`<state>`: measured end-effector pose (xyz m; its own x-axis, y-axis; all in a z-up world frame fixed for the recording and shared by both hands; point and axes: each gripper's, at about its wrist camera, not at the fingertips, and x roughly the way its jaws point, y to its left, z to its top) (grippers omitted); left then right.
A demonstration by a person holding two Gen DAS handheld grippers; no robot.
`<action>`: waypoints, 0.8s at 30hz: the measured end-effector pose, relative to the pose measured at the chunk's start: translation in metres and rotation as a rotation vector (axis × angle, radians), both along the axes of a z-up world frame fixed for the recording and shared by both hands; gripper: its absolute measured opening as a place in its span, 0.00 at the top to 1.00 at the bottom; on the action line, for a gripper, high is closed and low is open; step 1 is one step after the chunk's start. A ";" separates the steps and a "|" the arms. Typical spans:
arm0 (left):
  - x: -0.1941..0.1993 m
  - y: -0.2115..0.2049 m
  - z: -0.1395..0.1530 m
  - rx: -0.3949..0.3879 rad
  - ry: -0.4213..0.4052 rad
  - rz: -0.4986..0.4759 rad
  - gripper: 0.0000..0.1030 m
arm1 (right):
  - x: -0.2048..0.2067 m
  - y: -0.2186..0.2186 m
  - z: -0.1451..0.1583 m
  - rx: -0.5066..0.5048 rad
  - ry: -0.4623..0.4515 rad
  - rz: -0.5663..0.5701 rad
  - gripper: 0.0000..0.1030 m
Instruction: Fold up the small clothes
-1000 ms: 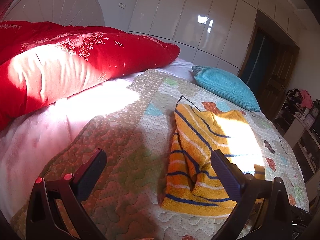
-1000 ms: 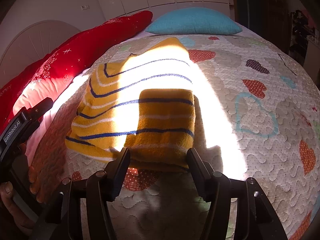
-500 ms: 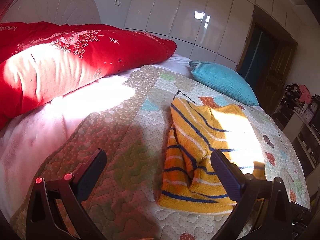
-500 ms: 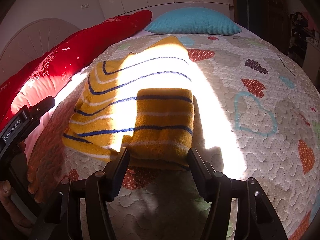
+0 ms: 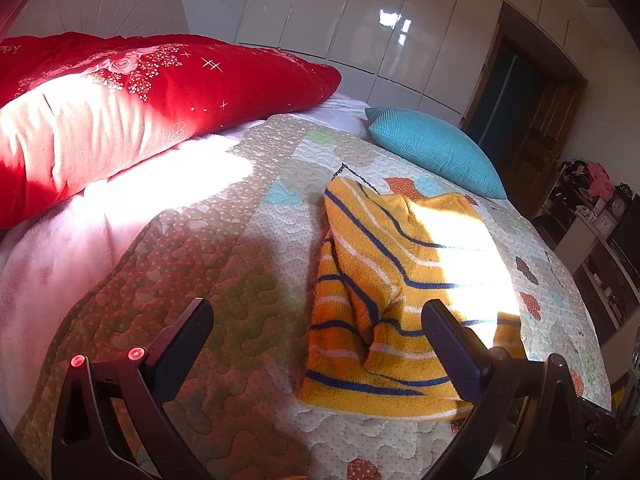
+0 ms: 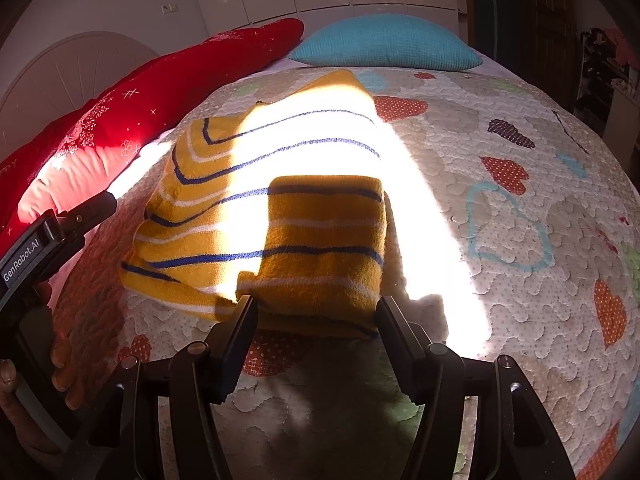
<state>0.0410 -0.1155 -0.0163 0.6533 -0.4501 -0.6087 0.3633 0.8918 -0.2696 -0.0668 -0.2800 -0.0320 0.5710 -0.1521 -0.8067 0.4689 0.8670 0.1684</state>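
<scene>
A yellow knitted garment with navy and white stripes (image 6: 280, 200) lies on the quilted bedspread with coloured heart patches (image 6: 520, 220) that covers the bed, toward the side where the long red pillow with a floral print (image 5: 140, 92) runs along the bed's edge. One part of the garment is folded over onto itself, forming a thick rectangular pad at its near end in the right wrist view; the rest spreads flat beyond it, half in strong sunlight. Beyond the garment, a turquoise knitted cushion (image 5: 432, 152) rests on the bedspread, apart from the cloth.

The right claw (image 6: 316, 308) stands wide, its two dark fingers either side of the folded pad's near edge, just at the cloth (whether the tips actually touch it cannot be told), and nothing is pinched between them. The left claw (image 5: 320, 320) is likewise wide and empty, held above the bedspread beside the garment; its right finger overlaps the striped cloth in its own view, while the left finger sits over bare quilt. In the right wrist view the left claw's body shows at the left edge, held by a person's hand (image 6: 60, 364).

White glossy wardrobe doors (image 5: 360, 20) line the wall behind the bed, next to a dark wooden door (image 5: 532, 120).
</scene>
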 end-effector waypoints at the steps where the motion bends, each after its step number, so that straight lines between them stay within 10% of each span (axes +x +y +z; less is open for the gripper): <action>1: 0.000 -0.001 -0.001 0.000 0.003 -0.004 0.00 | 0.000 0.000 0.000 -0.001 0.000 0.000 0.35; 24: 0.000 -0.010 -0.006 -0.001 0.036 -0.053 0.00 | 0.002 0.001 0.003 -0.040 0.009 -0.006 0.33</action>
